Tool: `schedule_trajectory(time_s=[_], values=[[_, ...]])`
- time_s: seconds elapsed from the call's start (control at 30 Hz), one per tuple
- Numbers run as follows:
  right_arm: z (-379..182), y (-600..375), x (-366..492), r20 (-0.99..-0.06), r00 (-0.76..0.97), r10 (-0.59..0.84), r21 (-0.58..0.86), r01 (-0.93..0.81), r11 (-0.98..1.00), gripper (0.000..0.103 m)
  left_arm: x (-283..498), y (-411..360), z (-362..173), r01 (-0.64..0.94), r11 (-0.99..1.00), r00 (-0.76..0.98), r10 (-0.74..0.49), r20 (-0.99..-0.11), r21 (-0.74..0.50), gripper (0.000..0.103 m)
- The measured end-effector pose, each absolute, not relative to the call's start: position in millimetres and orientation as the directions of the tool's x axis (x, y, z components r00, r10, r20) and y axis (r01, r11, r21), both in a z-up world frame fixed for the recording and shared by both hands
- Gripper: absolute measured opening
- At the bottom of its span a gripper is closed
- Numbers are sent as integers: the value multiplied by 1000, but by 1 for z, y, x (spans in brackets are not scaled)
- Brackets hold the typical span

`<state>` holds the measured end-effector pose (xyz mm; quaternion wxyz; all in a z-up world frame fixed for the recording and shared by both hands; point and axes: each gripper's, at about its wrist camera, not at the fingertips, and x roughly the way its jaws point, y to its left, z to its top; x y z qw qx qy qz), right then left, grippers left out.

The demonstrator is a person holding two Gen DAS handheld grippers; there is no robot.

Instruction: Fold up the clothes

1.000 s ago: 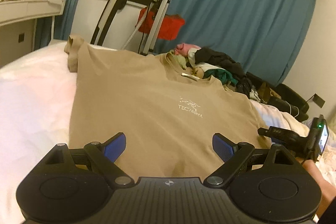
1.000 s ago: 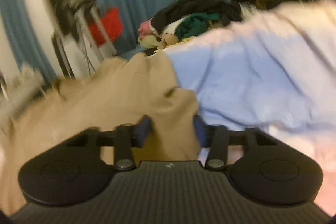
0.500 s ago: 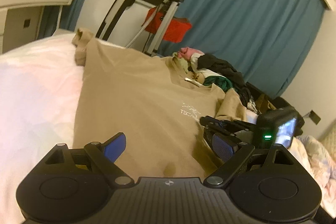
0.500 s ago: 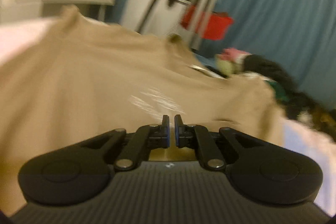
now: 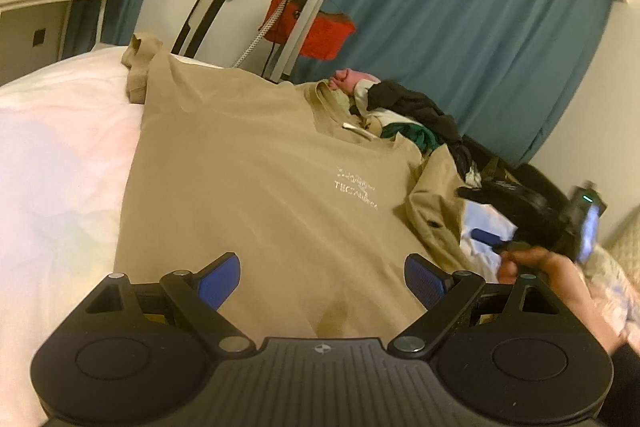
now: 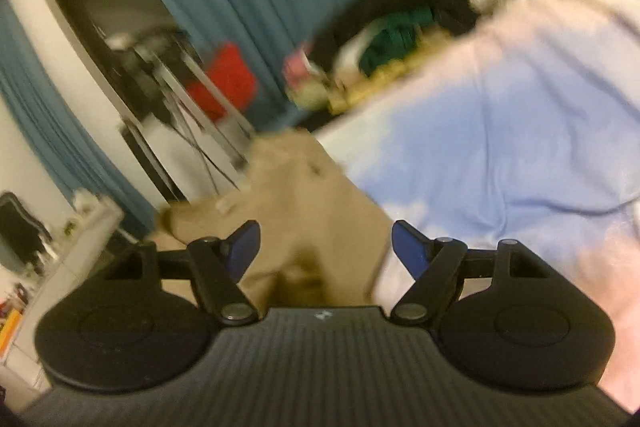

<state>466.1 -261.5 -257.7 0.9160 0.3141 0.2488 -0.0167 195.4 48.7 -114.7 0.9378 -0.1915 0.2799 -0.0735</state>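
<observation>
The tan T-shirt (image 5: 260, 187) is being shown whole on the bed (image 5: 60, 147) only in the left view, collar pointing away. Both the left tool (image 5: 320, 275) and right tool (image 6: 324, 243) are being held open, empty; the right's jaws have just been opening.

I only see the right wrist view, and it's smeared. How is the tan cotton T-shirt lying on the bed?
Observer: The tan cotton T-shirt lies spread flat, white chest print up, on the white bedcover.
Operator: And the left gripper?
Observer: The left gripper is open over the shirt's near part, gripping nothing.
Operator: The far sleeve?
Observer: The far sleeve is bunched up at the shirt's upper left corner.
</observation>
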Motion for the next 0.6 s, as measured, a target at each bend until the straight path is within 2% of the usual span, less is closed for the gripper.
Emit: schedule_trajectory(time_s=[0.1, 0.13, 0.17, 0.23, 0.4, 0.47, 0.6], values=[[-258, -256, 476, -424, 887, 183, 572, 105, 814, 43, 198, 47, -120, 29, 920, 826, -243, -509, -391, 91], [-253, -250, 480, -410, 887, 215, 541, 47, 840, 16, 199, 46, -121, 28, 921, 824, -241, -513, -389, 91], [-244, -245, 480, -410, 890, 201, 481, 24, 876, 9, 199, 45, -122, 28, 922, 822, -241, -516, -386, 91], [-224, -241, 478, -395, 902, 176, 379, -14, 925, 8, 200, 43, -125, 28, 924, 812, -244, -530, -381, 91], [-180, -297, 483, -373, 928, -28, 242, 126, 962, 7, 201, 40, -127, 37, 918, 801, -264, -538, -394, 91], [-173, -325, 492, -384, 914, -134, 180, 216, 960, 7, 201, 36, -128, 49, 923, 801, -265, -537, -382, 91], [-190, -378, 506, -446, 864, -232, 144, 325, 935, 10, 203, 28, -132, 68, 932, 793, -267, -548, -355, 91]])
